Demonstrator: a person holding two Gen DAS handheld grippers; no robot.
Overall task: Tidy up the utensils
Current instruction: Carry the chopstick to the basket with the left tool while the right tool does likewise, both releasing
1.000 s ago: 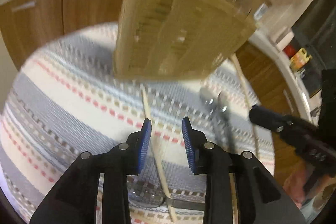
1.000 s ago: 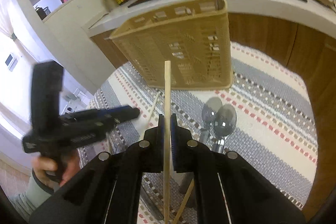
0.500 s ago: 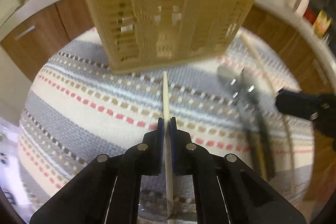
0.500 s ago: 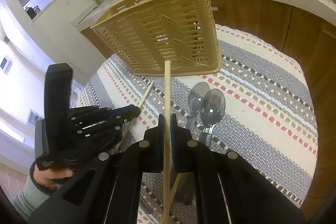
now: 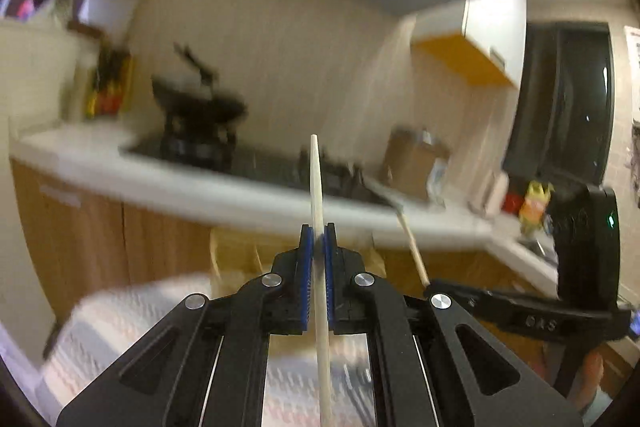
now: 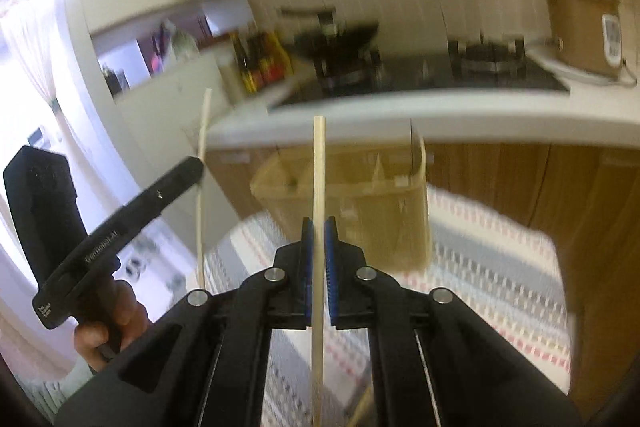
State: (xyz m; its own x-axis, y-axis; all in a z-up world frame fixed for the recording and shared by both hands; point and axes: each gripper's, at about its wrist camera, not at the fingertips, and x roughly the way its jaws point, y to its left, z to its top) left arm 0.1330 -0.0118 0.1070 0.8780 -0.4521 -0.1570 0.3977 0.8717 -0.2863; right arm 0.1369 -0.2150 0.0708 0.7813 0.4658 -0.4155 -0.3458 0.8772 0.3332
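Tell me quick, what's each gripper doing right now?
Left gripper: closed on a chopstick.
Right gripper: closed on another chopstick.

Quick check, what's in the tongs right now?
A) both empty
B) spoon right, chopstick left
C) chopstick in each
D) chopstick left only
C: the left tongs are shut on a chopstick, and the right tongs are shut on a second chopstick, both raised near the basket.

wok [image 6: 336, 33] on stove ahead | sauce bottles [image 6: 262, 65] ahead-left | rice cooker [image 6: 582, 29] far right | striped cloth [image 6: 492, 267] below
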